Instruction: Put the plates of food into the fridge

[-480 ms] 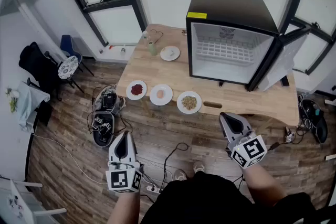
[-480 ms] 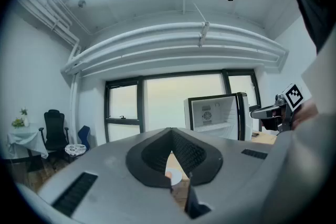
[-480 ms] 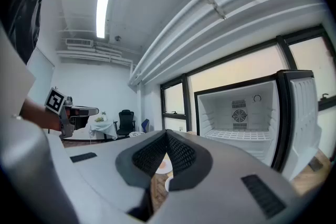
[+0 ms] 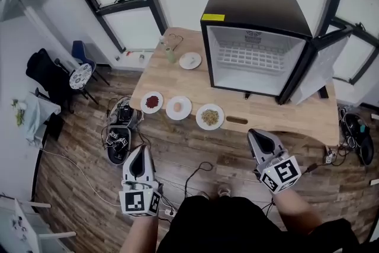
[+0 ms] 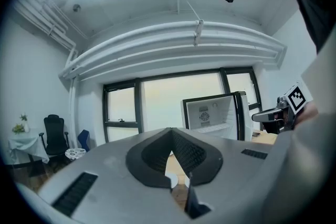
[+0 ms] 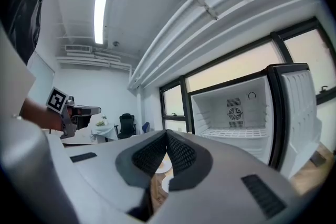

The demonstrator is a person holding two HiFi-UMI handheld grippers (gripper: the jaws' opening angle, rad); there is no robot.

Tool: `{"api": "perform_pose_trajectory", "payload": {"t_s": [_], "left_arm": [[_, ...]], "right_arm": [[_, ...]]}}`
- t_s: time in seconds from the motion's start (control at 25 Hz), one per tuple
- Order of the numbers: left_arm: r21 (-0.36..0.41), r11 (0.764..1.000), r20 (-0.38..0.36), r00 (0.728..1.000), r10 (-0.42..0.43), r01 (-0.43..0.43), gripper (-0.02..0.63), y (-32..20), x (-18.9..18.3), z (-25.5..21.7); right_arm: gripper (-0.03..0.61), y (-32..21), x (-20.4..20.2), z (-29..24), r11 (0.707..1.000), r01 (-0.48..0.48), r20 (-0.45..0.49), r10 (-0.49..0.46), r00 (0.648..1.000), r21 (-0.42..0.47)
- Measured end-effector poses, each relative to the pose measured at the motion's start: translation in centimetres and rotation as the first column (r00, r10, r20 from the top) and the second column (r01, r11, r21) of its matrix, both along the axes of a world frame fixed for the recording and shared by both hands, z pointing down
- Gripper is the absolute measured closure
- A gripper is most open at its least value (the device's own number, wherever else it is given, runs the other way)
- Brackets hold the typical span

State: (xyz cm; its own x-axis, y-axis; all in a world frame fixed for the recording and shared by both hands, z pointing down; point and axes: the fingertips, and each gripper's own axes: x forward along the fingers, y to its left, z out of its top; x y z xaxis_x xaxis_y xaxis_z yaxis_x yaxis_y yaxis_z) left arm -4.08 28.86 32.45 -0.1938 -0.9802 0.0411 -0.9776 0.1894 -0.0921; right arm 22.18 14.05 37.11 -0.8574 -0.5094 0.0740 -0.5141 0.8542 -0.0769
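Three plates of food stand in a row near the wooden table's (image 4: pixel 278 112) front edge: one with red food (image 4: pixel 152 102), one with a pinkish piece (image 4: pixel 178 108), one with brownish grains (image 4: pixel 209 117). A fourth plate (image 4: pixel 190 60) sits further back. The black mini fridge (image 4: pixel 254 44) stands on the table with its door (image 4: pixel 323 65) swung open to the right and its white inside bare. My left gripper (image 4: pixel 140 152) and right gripper (image 4: pixel 253 133) hover over the floor, short of the table, both shut and holding nothing. The fridge (image 6: pixel 247 118) also shows in the right gripper view.
A small green bottle (image 4: pixel 171 55) stands at the table's back left. Cables and a box of gear (image 4: pixel 118 133) lie on the wooden floor left of the table. Chairs (image 4: pixel 53 77) stand at the far left by the window. A bag (image 4: pixel 355 133) lies at the right.
The head view has shifted a little, so table and fridge sit slightly further left. Both grippers keep their places and stay shut.
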Motion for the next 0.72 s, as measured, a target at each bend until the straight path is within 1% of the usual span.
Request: {"api": "perform_pose_trajectory", "payload": {"t_s": [0.08,0.2,0.32,0.44,0.52,0.72], "left_arm": [[-0.001,1.0,0.008,1.0,-0.006,0.006,0.611,-0.2,0.8,0.4],[-0.031,0.999,0.012,1.0,-0.019,0.019,0.611,0.1,1.1,1.3],[-0.059,0.998,0.027,0.999,-0.034,0.035,0.611,0.0,0.5,1.4],[-0.057,0.998,0.038,0.999,-0.03,0.032,0.611,-1.8,-0.1,0.7],[-0.047,0.999,0.053,0.999,0.002,0.001,0.611,-3.6,0.3,0.0],[-0.043,0.991,0.085,0.988,0.13,-0.127,0.611,-8.7,1.2,-0.9]], "right_arm": [[0.557,-0.7,0.4,1.2,1.0,0.009,-0.001,-0.009,1.0,-0.011],[0.557,-1.4,0.4,2.9,0.999,0.014,0.005,-0.013,1.0,-0.053],[0.557,-1.6,-0.2,2.8,0.997,0.043,0.01,-0.043,0.999,-0.06],[0.557,-2.5,-0.5,2.3,0.997,0.051,0.021,-0.05,0.999,-0.057],[0.557,-3.2,-0.5,2.4,0.997,0.042,0.031,-0.04,0.999,-0.065],[0.557,-5.1,-0.2,2.5,0.998,-0.022,0.055,0.025,0.998,-0.064]]}}
